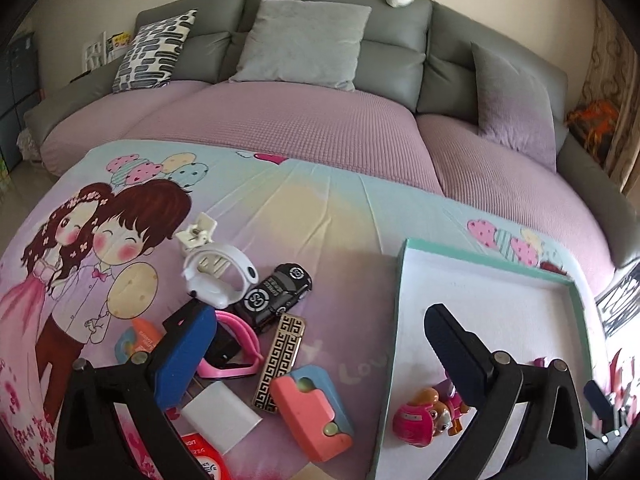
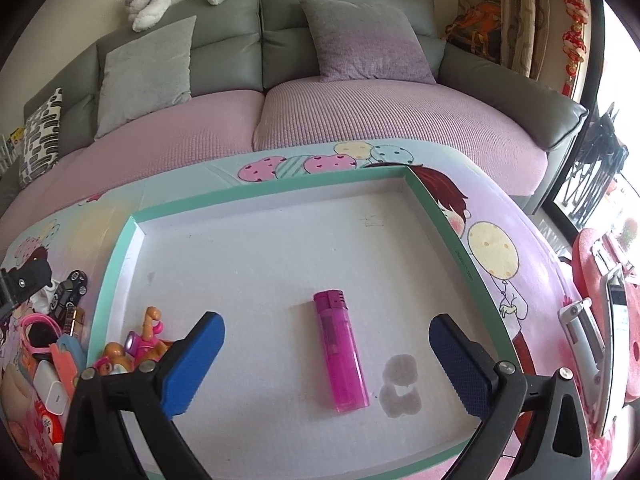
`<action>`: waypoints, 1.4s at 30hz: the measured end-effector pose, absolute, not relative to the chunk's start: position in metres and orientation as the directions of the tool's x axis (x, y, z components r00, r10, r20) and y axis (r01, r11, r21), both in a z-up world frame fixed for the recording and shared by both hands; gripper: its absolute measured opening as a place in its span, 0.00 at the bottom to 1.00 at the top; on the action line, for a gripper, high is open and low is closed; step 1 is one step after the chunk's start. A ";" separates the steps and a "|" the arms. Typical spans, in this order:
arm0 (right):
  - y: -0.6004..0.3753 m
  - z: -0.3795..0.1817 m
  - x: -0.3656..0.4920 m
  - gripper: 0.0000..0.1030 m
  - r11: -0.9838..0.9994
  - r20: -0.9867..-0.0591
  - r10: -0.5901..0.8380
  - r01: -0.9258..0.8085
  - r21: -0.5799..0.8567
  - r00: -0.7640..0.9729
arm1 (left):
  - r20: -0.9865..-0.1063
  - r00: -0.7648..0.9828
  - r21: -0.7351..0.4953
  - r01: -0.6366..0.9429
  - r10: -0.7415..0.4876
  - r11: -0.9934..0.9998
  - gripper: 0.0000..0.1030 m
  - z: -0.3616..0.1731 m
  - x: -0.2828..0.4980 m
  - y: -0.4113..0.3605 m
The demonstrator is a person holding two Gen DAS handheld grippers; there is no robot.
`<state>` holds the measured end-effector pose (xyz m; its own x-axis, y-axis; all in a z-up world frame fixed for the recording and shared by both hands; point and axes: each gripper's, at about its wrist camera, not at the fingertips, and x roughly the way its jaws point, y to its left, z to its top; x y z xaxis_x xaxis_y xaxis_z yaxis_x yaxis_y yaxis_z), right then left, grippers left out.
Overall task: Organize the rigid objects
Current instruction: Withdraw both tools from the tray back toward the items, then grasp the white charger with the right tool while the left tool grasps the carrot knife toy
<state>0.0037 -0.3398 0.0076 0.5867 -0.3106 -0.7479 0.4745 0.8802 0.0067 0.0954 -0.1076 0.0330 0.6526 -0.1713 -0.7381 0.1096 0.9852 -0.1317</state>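
Observation:
A shallow white tray with a mint-green rim (image 2: 440,216) lies on the cartoon-print cloth. A pink lighter (image 2: 340,352) lies flat in the tray, between the wide-open jaws of my right gripper (image 2: 324,360), with neither pad touching it. A pink toy puppy figure (image 2: 132,350) sits in the tray's near left corner, also seen as the toy puppy (image 1: 428,410). My left gripper (image 1: 320,344) is open above the gap between the tray (image 1: 400,280) and a pile holding a black toy car (image 1: 276,292), a gold patterned lighter (image 1: 278,360) and a pink-and-blue case (image 1: 314,412).
A white clip-on gadget (image 1: 216,268), a pink ring (image 1: 236,344), a white charger block (image 1: 220,416) and a red-labelled item (image 1: 204,454) lie in the pile. A grey sofa (image 2: 340,20) with cushions stands behind the table. A pink stool (image 2: 612,320) stands at the right.

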 end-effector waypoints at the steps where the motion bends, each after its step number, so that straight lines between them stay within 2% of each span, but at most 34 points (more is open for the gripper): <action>1: -0.338 0.009 0.004 1.00 0.883 -0.743 -0.308 0.470 0.010 0.594 | -0.735 0.656 -0.142 0.098 -0.171 0.985 1.00 0.035 0.094 -0.104; 6: -0.321 0.026 0.005 1.00 0.904 -0.687 -0.270 0.424 0.061 0.675 | -0.713 0.685 -0.174 0.030 -0.147 0.984 1.00 0.045 0.085 -0.076; 11: -0.294 0.034 0.013 1.00 0.942 -0.657 -0.147 0.307 0.134 0.739 | -0.706 0.703 -0.156 -0.030 -0.090 0.987 1.00 0.049 0.074 -0.041; 17: -0.250 0.029 0.027 1.00 0.969 -0.672 0.015 0.155 0.192 0.741 | -0.752 0.659 -0.081 -0.145 0.035 0.986 1.00 0.040 0.073 0.010; 21: -0.212 0.020 0.035 1.00 0.983 -0.695 0.079 0.059 0.172 0.715 | -0.810 0.587 -0.102 -0.160 0.011 0.982 1.00 0.018 0.073 0.036; 30: -0.158 -0.006 0.050 1.00 0.985 -0.743 0.169 -0.085 0.149 0.648 | -0.860 0.511 -0.115 -0.214 0.010 0.970 1.00 -0.014 0.083 0.068; 33: -0.146 -0.008 0.049 0.96 0.983 -0.743 0.185 -0.113 0.147 0.643 | -0.864 0.502 -0.095 -0.209 0.024 0.973 1.00 -0.015 0.084 0.069; 38: -0.126 -0.014 0.051 0.80 0.968 -0.756 0.248 -0.179 0.174 0.606 | -0.860 0.505 -0.066 -0.237 0.065 0.969 1.00 -0.013 0.082 0.080; 42: -0.113 -0.017 0.048 0.79 0.967 -0.760 0.242 -0.210 0.142 0.603 | -0.869 0.493 -0.102 -0.251 0.036 0.962 1.00 -0.017 0.084 0.089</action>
